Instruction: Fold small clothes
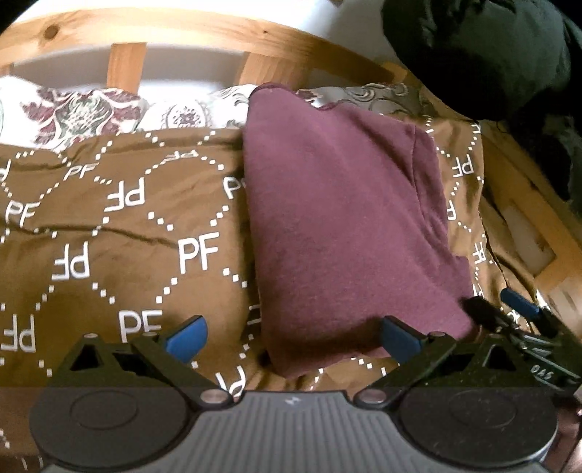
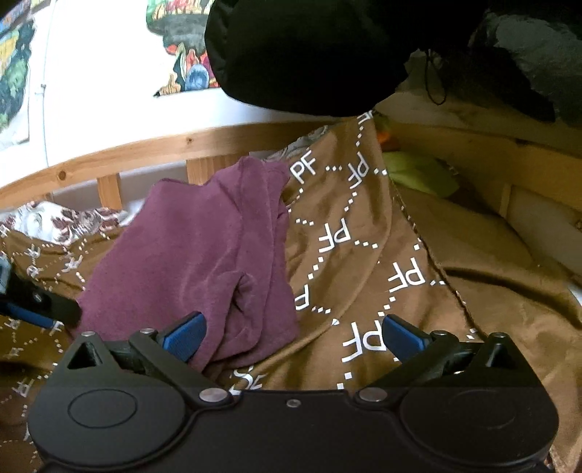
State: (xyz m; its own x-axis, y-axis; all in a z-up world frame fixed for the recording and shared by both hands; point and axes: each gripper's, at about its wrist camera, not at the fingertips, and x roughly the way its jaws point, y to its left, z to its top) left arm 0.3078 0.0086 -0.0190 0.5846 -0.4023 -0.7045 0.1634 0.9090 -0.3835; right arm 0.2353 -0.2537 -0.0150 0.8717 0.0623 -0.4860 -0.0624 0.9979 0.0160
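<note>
A maroon garment (image 1: pixel 338 225) lies folded into a rough rectangle on a brown bedspread (image 1: pixel 109 236) printed with white "PF" letters. My left gripper (image 1: pixel 293 340) is open just above the garment's near edge, its pads wide apart and pressing on nothing. The right gripper (image 1: pixel 516 313) shows at the garment's near right corner in this view. In the right wrist view the garment (image 2: pixel 189 254) is layered and creased on its right side. My right gripper (image 2: pixel 294 336) is open, with its left pad (image 2: pixel 183 336) over the garment's near hem. The left gripper (image 2: pixel 36 302) appears at the left edge.
A wooden bed rail (image 1: pixel 182 32) runs along the far side, with floral pillows (image 1: pixel 80 109) below it. Bulky dark fabric (image 2: pixel 309 54) hangs over the top right of both views. A green item (image 2: pixel 418 174) lies by the wooden side board. Colourful posters (image 2: pixel 182 47) hang on the white wall.
</note>
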